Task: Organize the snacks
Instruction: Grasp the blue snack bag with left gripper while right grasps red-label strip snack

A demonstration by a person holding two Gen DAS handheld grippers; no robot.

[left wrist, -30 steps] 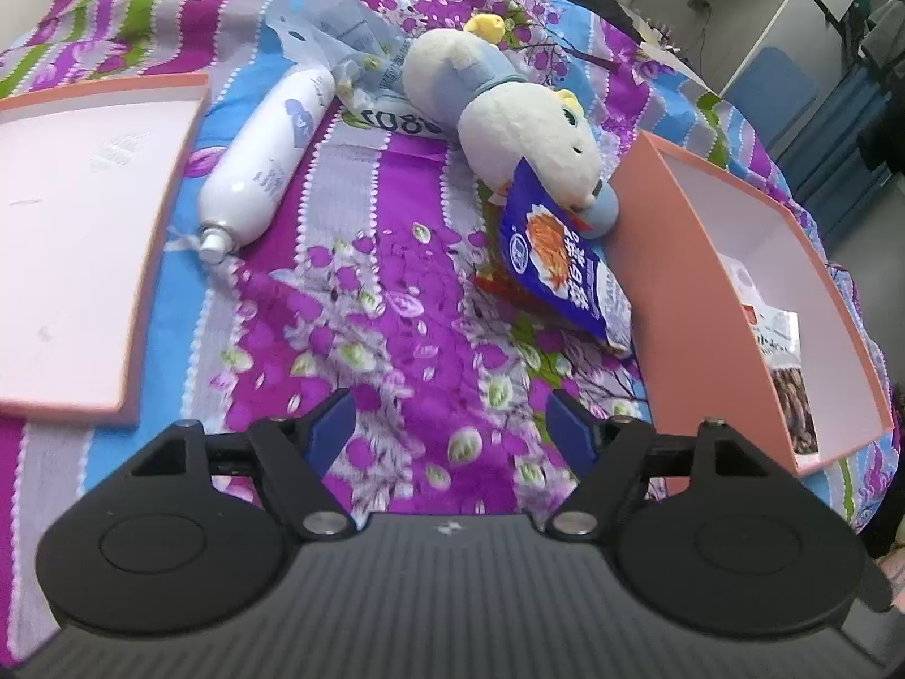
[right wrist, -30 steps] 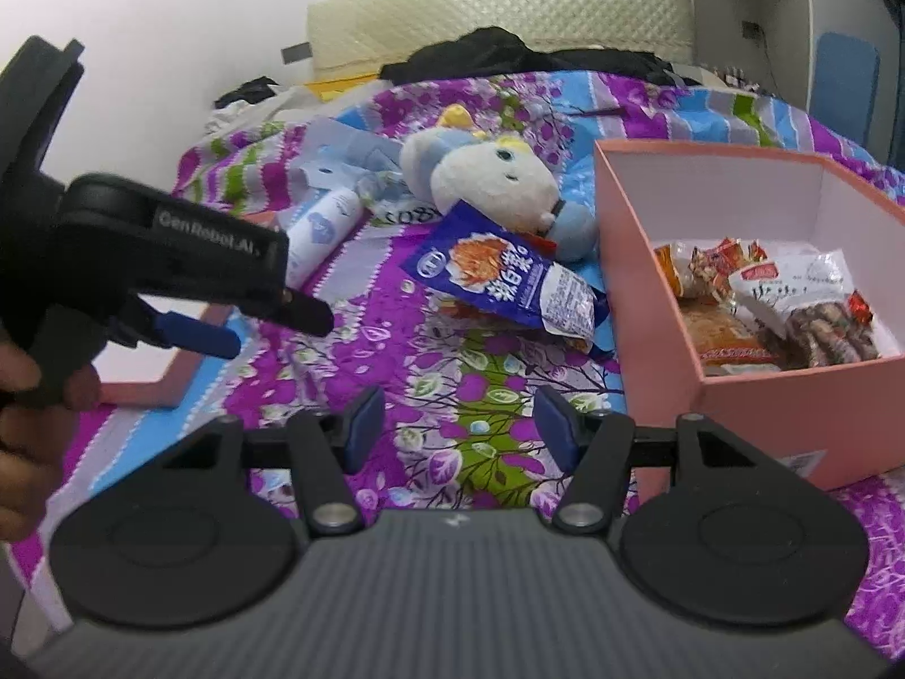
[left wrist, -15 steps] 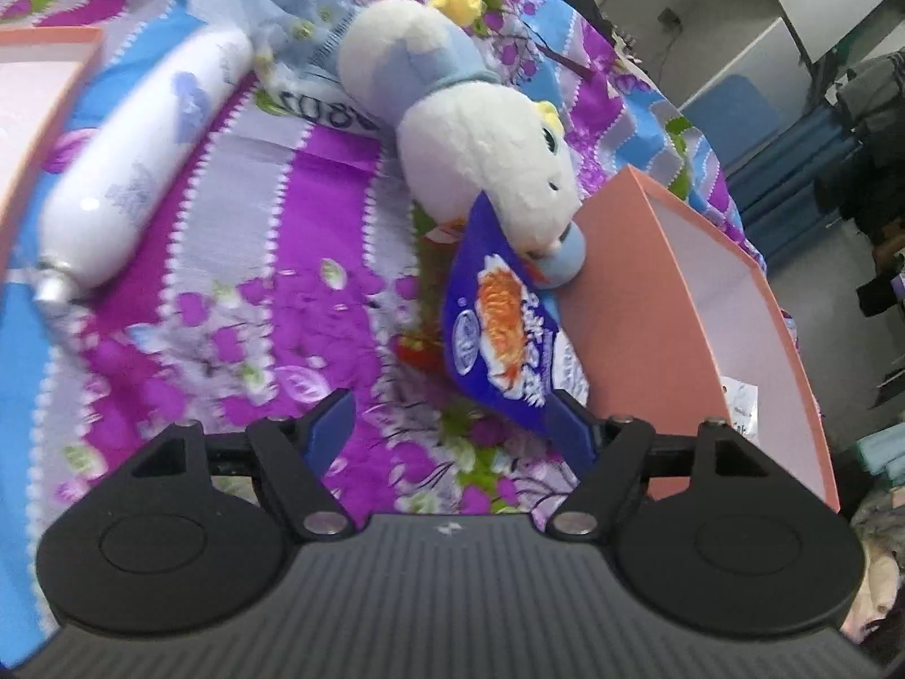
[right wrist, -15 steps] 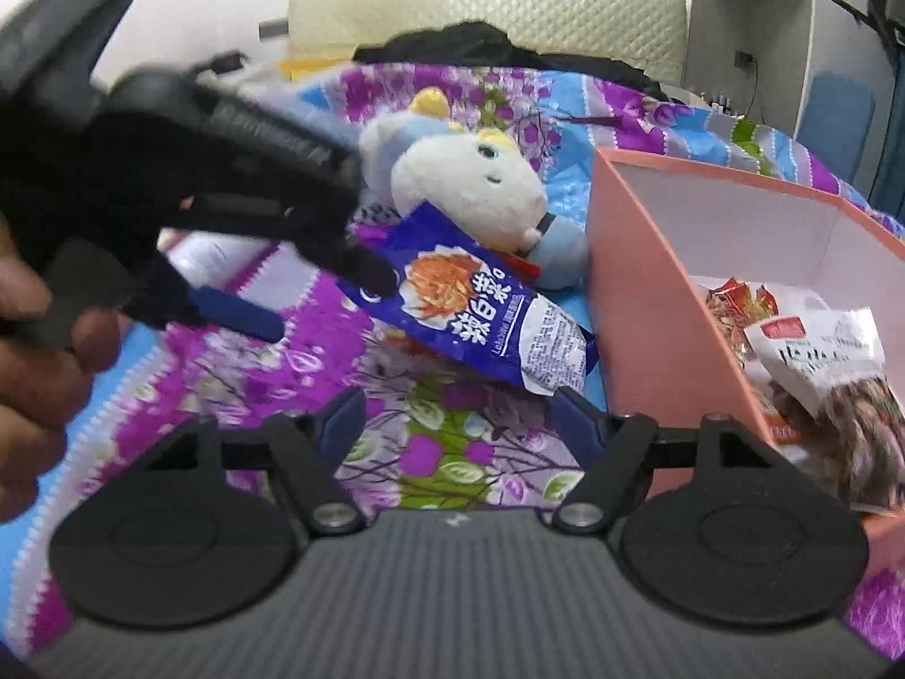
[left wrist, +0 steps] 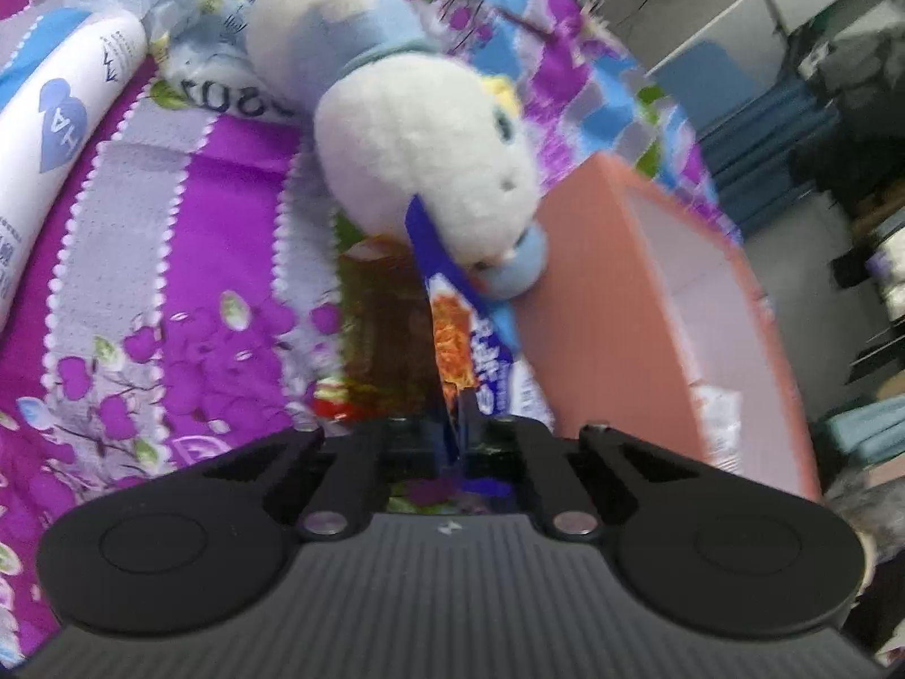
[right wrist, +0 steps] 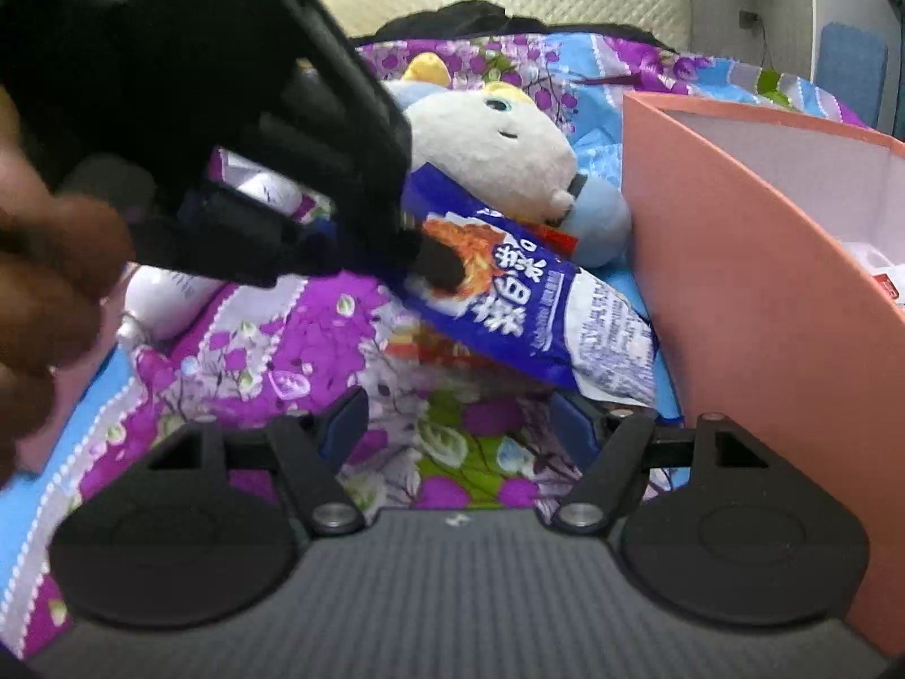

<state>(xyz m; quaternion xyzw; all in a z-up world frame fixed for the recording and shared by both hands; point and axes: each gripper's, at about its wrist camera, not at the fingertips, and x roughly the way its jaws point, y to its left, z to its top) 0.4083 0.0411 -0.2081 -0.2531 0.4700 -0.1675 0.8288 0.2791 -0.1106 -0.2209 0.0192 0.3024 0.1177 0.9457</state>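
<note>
Our left tongs are clenched on the near edge of the blue snack bag, whose long axis runs from 10 to 4 o'clock toward the pink box. Our right tongs stand released and hold nothing, with the bag just ahead at 12 o'clock and the box at 2 o'clock

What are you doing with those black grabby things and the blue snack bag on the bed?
A person is tidying snacks on a bed, holding a gripper in each hand. The left gripper is shut on the edge of the blue snack packet, which lies against the plush toy, right beside the pink box. The right gripper is open and holds nothing. More snack packets sit under the blue one. The box is likely where it goes next.
</note>
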